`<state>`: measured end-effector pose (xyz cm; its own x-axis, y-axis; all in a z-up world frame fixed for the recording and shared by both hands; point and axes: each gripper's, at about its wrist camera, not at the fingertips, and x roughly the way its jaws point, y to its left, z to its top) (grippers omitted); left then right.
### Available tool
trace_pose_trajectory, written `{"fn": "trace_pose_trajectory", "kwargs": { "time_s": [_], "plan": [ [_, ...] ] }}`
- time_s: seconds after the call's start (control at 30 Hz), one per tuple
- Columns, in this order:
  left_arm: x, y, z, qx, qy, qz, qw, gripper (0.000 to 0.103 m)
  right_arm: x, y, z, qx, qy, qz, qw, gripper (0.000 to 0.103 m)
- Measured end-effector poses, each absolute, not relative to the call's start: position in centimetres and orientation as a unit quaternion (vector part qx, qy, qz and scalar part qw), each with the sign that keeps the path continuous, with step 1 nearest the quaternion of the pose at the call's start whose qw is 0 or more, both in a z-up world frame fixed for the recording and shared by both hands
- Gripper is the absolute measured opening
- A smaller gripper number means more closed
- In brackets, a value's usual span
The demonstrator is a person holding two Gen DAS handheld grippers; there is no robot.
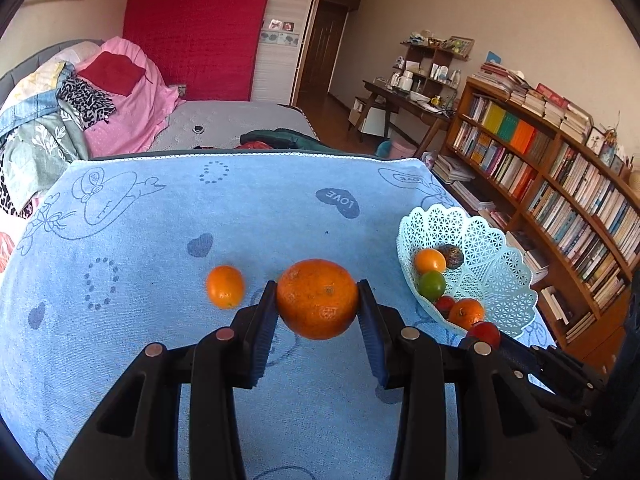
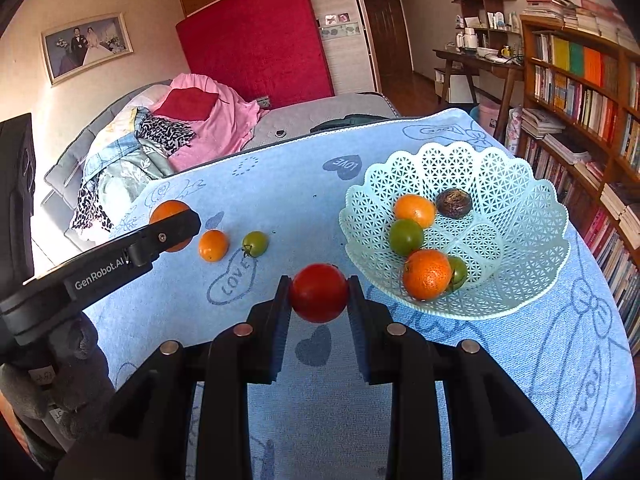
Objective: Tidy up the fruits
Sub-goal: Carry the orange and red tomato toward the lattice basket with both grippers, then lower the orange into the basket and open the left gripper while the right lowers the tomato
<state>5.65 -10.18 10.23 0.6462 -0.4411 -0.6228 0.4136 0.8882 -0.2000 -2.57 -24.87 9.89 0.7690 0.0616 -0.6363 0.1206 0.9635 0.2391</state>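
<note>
Got my left gripper (image 1: pixel 317 300) clamped on a big orange (image 1: pixel 317 299), right gripper (image 2: pixel 319 293) squeezing a red tomato (image 2: pixel 319 293). Basket (image 2: pixel 520 216) sits ahead-right of both. Tomato's round and slick, might pop out mid-carry.

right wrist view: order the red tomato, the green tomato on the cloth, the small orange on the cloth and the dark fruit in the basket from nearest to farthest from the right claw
1. Red tomato, held in the right claw.
2. Green tomato, on the cloth, up and left.
3. Small orange, farther left.
4. Dark fruit, at the basket's far side, right.
</note>
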Motion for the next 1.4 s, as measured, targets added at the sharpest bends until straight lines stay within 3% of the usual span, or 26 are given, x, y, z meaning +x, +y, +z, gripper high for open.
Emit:
{"fn": "trace_pose_trajectory", "kwargs": {
  "time_s": [1.4],
  "plan": [
    [4.2, -26.8, 7.8, 0.095, 0.363, -0.297, 0.878, 0.04, -5.5, -39.7, 9.3, 0.228, 0.289, -0.067, 0.927, 0.029]
  ]
}}
